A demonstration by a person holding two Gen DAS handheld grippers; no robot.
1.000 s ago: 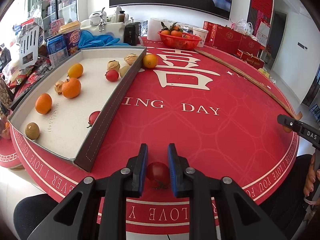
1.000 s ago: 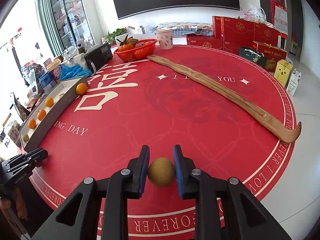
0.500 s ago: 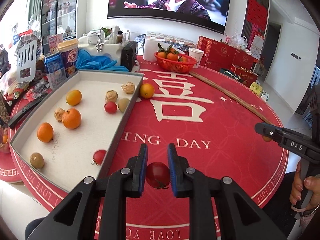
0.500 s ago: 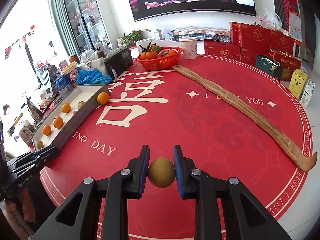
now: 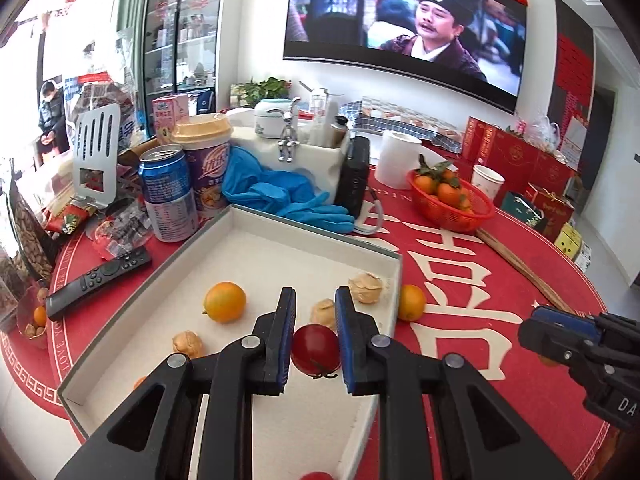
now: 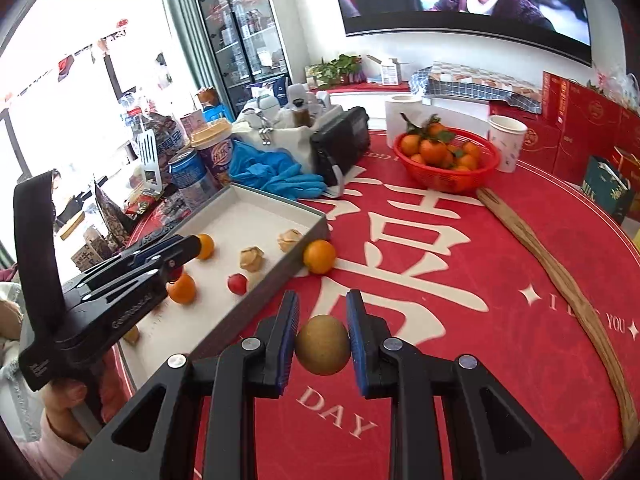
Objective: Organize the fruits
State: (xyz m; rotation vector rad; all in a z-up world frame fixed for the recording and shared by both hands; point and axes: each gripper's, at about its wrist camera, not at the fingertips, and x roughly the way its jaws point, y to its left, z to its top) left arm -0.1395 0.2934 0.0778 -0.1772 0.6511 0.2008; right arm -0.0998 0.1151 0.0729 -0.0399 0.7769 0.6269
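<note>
My left gripper [image 5: 314,350] is shut on a small red fruit [image 5: 314,350] and holds it above the shallow grey tray [image 5: 312,224]. The tray holds an orange [image 5: 224,302], several walnuts [image 5: 365,288] and another red fruit [image 6: 237,283]. My right gripper [image 6: 322,345] is shut on a brown kiwi [image 6: 322,345] above the red tablecloth, just right of the tray [image 6: 280,276]. The left gripper also shows in the right wrist view [image 6: 176,256], over the tray. A loose orange [image 6: 319,256] lies on the cloth against the tray's outer wall.
A red basket of tangerines [image 6: 446,158] stands at the back with a paper cup [image 6: 507,142] beside it. A long wooden stick [image 6: 560,280] lies across the right. Blue gloves [image 5: 280,196], cans [image 5: 166,196], a remote [image 5: 98,282] and a black radio [image 6: 340,146] crowd behind and left of the tray.
Both grippers have moved forward and left toward the tray, each still holding its fruit. The left one has gone from over the cloth to over the tray.
</note>
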